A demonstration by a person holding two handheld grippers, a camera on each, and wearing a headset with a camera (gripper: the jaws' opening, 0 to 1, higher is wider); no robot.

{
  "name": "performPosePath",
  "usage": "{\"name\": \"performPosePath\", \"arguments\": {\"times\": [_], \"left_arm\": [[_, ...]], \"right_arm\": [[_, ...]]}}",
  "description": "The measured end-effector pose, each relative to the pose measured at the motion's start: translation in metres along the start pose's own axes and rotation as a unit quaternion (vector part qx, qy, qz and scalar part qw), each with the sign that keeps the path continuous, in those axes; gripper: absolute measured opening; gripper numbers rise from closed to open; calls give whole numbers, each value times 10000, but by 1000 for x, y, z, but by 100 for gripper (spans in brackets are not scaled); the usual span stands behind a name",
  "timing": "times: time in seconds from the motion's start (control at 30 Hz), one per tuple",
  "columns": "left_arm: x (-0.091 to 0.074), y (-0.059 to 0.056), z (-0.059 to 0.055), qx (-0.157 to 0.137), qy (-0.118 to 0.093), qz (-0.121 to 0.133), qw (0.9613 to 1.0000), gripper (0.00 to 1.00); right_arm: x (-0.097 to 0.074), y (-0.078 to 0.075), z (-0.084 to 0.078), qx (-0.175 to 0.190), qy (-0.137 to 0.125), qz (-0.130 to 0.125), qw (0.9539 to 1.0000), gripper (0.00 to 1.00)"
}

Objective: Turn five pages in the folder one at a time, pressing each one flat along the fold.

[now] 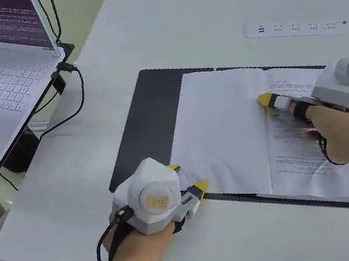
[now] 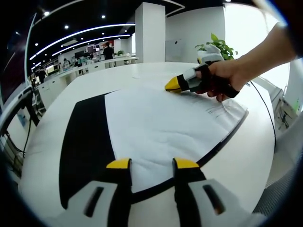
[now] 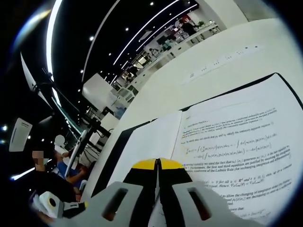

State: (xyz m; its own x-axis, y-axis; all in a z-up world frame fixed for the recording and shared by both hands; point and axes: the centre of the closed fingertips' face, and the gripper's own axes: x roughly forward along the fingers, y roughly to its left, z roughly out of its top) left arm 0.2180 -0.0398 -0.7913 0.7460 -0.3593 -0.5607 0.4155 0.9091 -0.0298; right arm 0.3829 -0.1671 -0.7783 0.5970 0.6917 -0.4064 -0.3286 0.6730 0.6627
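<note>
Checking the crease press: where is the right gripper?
Head view, right side: the right gripper, jaws shut, tip on the fold between blank page and printed page.

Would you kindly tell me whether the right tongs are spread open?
No, the right tongs are shut, their yellow tips touching above the printed page.

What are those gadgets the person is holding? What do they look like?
The left gripper and right gripper are white plastic housings with pale grey fingers capped in yellow. A black cable trails from the left one; a black strap secures the right.
</note>
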Motion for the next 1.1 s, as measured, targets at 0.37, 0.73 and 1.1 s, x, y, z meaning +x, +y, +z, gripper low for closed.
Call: {"name": "performPosePath", "arguments": {"times": [0.37, 0.73, 1.1], "left_arm": [[1, 1, 0, -29, 22, 20, 10000, 33], [0, 1, 0, -43, -1, 39, 10000, 33], [-1, 0, 1, -39, -7, 40, 10000, 33]], "right_arm": [[-31, 27, -28, 12, 50, 36, 10000, 0], [-50, 42, -48, 23, 147, 104, 9998, 0], [-60, 50, -68, -15, 296, 110, 9995, 0]]}}
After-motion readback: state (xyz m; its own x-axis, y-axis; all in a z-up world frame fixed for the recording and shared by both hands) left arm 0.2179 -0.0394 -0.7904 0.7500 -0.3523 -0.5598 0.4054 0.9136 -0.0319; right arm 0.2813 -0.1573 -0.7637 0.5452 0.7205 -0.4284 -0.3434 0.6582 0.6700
